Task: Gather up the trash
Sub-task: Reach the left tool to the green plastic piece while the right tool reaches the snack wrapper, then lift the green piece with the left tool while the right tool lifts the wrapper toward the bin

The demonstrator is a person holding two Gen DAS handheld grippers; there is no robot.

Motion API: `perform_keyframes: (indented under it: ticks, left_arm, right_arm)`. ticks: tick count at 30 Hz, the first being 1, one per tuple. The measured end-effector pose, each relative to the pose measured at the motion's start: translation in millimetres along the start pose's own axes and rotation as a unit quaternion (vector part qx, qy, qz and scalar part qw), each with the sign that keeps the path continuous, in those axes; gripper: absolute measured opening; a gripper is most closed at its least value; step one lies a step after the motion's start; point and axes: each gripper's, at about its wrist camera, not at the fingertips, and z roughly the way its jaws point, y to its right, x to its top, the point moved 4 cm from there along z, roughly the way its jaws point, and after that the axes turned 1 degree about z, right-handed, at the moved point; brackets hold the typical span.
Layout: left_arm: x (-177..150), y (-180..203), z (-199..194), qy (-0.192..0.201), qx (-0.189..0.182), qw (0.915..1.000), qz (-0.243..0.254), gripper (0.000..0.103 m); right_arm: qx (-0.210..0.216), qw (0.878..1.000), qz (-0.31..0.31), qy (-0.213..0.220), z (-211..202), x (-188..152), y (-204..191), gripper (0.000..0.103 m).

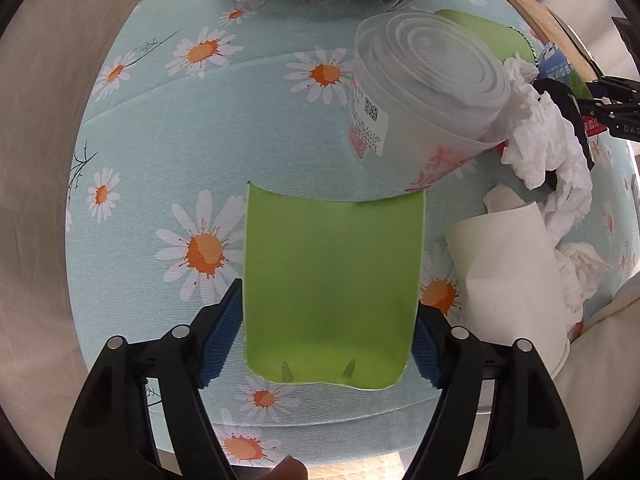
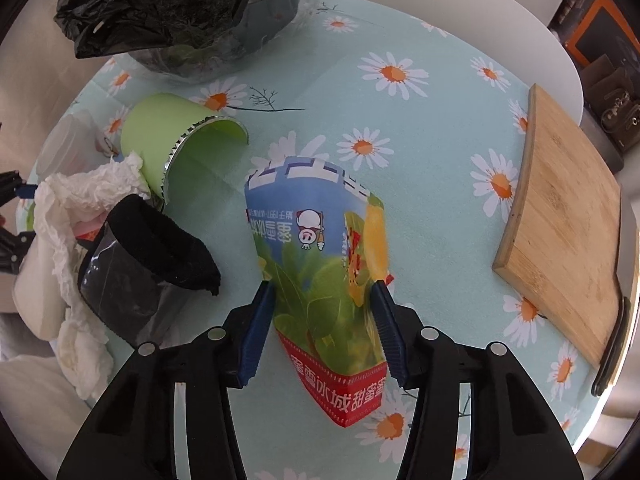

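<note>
Left gripper (image 1: 328, 344) is pointing down, jaws clamping the near end of a green paper cup (image 1: 332, 280) lying on the daisy-cloth surface (image 1: 240, 120); the cup's long axis is running straight away from the jaws toward a clear plastic cup (image 1: 424, 104). Right gripper (image 2: 324, 320) is gripping a printed drink cup (image 2: 320, 272) across its middle, long axis likewise running away from the jaws. Black trash bag (image 2: 160, 4) is sitting at the far edge, beyond both cups, so the carry is likely forward.

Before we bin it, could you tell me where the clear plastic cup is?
In the left wrist view, the clear plastic cup lies on its side upper right, beside crumpled tissue.
</note>
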Motion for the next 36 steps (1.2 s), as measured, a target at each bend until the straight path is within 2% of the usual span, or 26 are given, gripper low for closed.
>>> perform_keyframes:
  ticks: [2, 11, 20, 24, 36]
  left_arm:
    - [0, 0, -2, -0.002, -0.013, 0.9999, 0.0, 0.067]
    - [-6, 2, -18, 0.015, 0.007, 0.9999, -0.002, 0.067]
    - [-18, -3, -41, 0.037, 0.029, 0.9989, -0.005, 0.067]
    - [-34, 6, -55, 0.047, 0.041, 0.9981, -0.002, 0.067]
    - [-45, 7, -84, 0.062, 0.066, 0.9959, 0.004, 0.068]
  right_arm:
    - [0.012, 1.0, 0.002, 0.003, -3, -1, -1, 0.044]
    - [0.036, 0.999, 0.022, 0.023, -26, -19, -8, 0.044]
    - [0.028, 0.997, 0.05, 0.05, -50, -38, -6, 0.045]
    - [0.029, 0.994, 0.074, 0.07, -61, -48, -2, 0.045]
    - [0.055, 0.982, 0.135, 0.119, -87, -80, 10, 0.045]
